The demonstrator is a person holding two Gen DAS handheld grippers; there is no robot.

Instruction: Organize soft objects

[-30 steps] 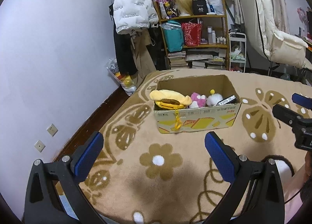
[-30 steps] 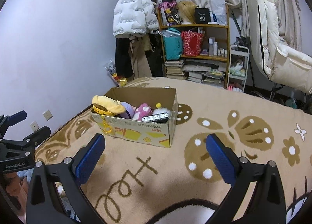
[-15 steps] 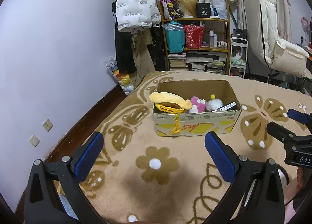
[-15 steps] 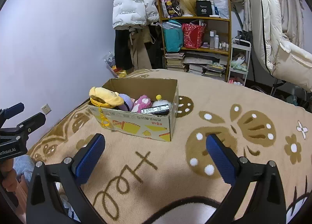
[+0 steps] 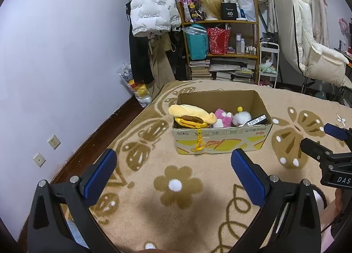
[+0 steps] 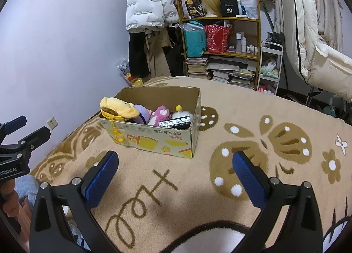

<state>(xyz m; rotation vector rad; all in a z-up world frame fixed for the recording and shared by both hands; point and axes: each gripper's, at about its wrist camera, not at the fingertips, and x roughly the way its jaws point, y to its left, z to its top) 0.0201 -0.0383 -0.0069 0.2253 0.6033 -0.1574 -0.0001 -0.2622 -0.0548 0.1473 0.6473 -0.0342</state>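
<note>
A cardboard box (image 5: 222,141) (image 6: 154,136) stands on the beige patterned rug. Inside lie a yellow plush (image 5: 191,114) (image 6: 116,106), a pink plush (image 5: 222,116) (image 6: 160,114), a purple plush (image 6: 142,113), a white fluffy toy (image 5: 241,117) and a black flat box (image 5: 257,119) (image 6: 175,122). My left gripper (image 5: 173,176) is open and empty, held back from the box's front. My right gripper (image 6: 175,174) is open and empty, also short of the box. Each gripper shows at the edge of the other's view.
A wooden shelf (image 5: 222,39) with bags and books stands against the far wall. Coats (image 5: 149,15) hang to its left. A white padded chair (image 5: 312,50) is at the right. The lilac wall (image 5: 55,65) runs along the left.
Both grippers have drawn back and up a little from the box. The box looks smaller and more of the room shows. Jaws stay open.
</note>
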